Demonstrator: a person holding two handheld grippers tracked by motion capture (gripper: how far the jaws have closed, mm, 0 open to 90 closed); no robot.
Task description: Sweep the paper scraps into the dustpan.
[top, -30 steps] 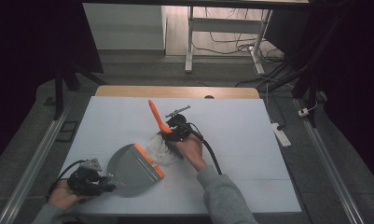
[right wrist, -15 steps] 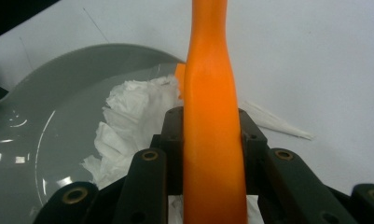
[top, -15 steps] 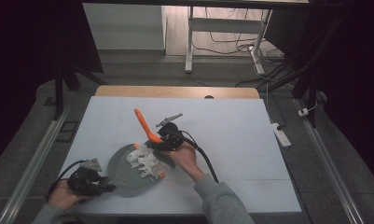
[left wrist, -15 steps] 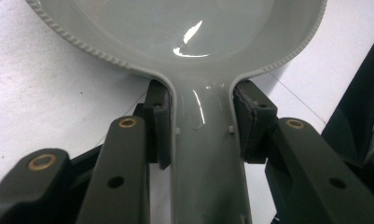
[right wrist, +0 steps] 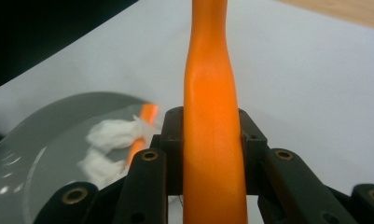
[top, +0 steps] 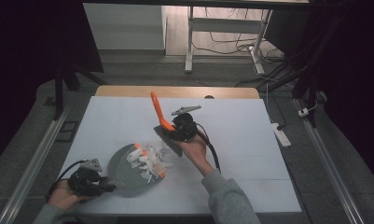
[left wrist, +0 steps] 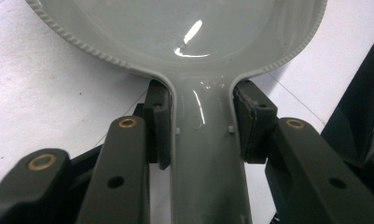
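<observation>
Fingers [left wrist: 159,122] of your left gripper [top: 87,179] are clamped on the grey dustpan's handle [left wrist: 204,154], pads pressing both of its sides. That dustpan [top: 124,168] lies flat on the white table [top: 240,140] near its front left edge, white scraps of paper [top: 149,158] heaped at its orange-lipped mouth. Your right gripper [top: 182,128] fingers are closed on the brush's orange handle [right wrist: 212,140]. That brush [top: 163,126] is tilted just beside the scraps, handle pointing up and away.

A white surface [top: 250,140] with a wooden edge at twelve o'clock stands on grey floor [top: 142,70]. Beyond, a white desk frame [top: 190,42]; cables [top: 231,39] at one o'clock; darkness either side.
</observation>
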